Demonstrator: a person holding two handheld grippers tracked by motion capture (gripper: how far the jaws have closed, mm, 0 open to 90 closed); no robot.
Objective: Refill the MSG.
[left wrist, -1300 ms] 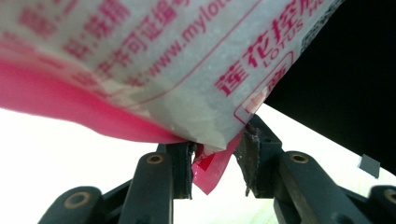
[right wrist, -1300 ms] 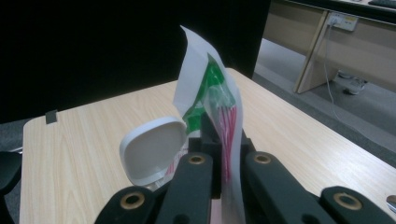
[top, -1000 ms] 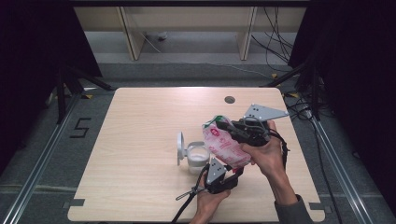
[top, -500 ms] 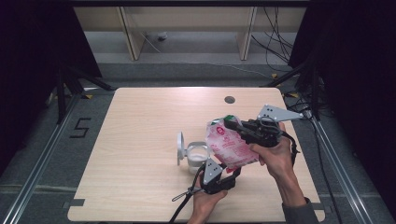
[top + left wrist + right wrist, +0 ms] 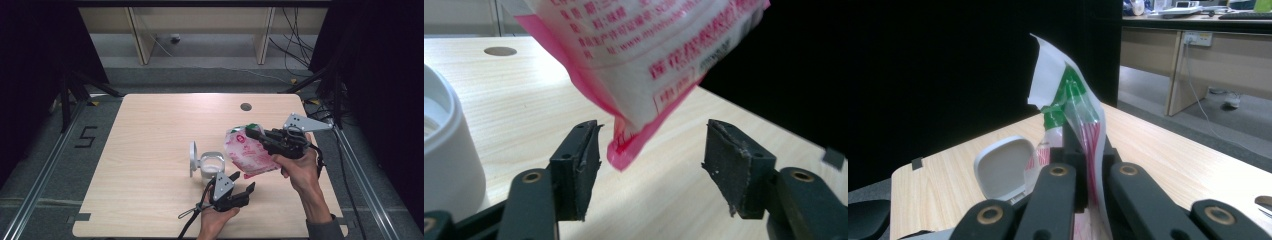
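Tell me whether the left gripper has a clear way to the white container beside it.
Probably yes. The left gripper sits open just in front of the white container, with bare table between them. The pink bag, clamped in the right gripper, hangs to one side, not across the path.

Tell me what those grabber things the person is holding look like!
Each hand-held gripper is black, with two flat black jaws on bolted arms. The right hand-held gripper carries a grey three-cornered plate on top; so does the left hand-held gripper. A black cable trails from the left one. A grey sleeve shows at the right wrist.

Pink bag (image 5: 249, 154) in right gripper (image 5: 251, 132)
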